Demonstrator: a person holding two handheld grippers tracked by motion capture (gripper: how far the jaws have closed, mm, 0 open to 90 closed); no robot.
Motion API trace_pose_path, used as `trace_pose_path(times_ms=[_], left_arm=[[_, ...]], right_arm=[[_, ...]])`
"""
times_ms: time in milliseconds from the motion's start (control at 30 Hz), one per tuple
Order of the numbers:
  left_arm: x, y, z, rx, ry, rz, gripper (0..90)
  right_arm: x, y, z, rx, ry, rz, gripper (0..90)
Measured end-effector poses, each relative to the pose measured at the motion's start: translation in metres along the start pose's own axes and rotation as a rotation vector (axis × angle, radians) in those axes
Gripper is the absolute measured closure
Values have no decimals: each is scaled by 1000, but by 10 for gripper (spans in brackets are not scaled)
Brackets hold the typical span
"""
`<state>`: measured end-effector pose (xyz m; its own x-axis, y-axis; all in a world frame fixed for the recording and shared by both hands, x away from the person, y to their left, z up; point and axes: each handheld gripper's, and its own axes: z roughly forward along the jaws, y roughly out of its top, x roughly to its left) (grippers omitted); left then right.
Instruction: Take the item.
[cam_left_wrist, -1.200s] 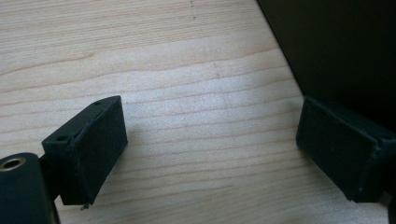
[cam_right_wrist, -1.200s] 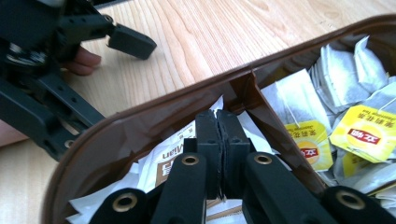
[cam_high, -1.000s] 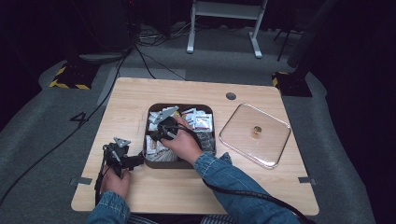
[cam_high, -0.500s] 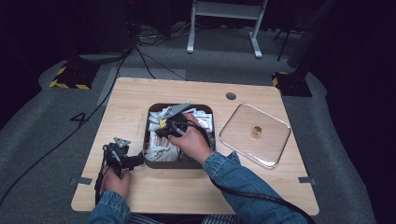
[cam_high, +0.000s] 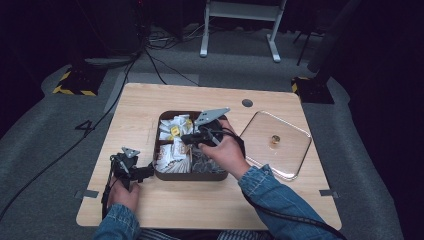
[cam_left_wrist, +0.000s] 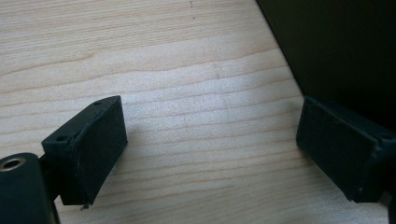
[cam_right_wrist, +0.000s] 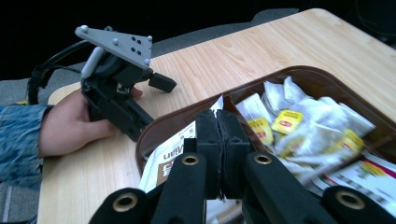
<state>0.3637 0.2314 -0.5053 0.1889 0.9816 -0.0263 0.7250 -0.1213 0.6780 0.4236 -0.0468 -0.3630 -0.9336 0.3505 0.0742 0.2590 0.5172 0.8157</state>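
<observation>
A brown tray (cam_high: 190, 176) with compartments stands mid-table, holding several yellow-tagged tea bags (cam_high: 175, 131) and printed white packets (cam_high: 172, 152). My right gripper (cam_high: 186, 137) hovers over the tray's middle, pointing left. Its jaws are pressed together (cam_right_wrist: 219, 126) with nothing visible between them, above the tea bags (cam_right_wrist: 287, 121). My left gripper (cam_high: 147, 172) rests low on the table against the tray's left wall. Its jaws stand wide apart (cam_left_wrist: 210, 149) over bare wood, and the dark tray wall (cam_left_wrist: 341, 46) is by the right jaw. The right gripper view shows the left gripper (cam_right_wrist: 149, 105) too.
A clear square lid (cam_high: 290, 155) with a small knob (cam_high: 274, 139) lies on the table right of the tray. A round hole (cam_high: 247, 103) sits near the table's back edge. Cables and a white stand base are on the floor beyond.
My right gripper has lifted out of the tray's front part and moved back over its middle, with its grey plate now tilted up. The left gripper has stayed put.
</observation>
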Motion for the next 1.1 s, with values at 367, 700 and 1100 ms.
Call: trace_pose_path(times_ms=[367, 700, 1100], left_arm=[[0, 1, 0, 1, 4, 1, 87], [0, 1, 0, 2, 3, 1, 87], [0, 1, 0, 2, 2, 2, 87]], right_arm=[[-8, -34, -59, -50, -57, 48, 892], [-17, -61, -98, -74, -126, 89, 892], [-20, -95, -125, -103, -171, 136, 891]])
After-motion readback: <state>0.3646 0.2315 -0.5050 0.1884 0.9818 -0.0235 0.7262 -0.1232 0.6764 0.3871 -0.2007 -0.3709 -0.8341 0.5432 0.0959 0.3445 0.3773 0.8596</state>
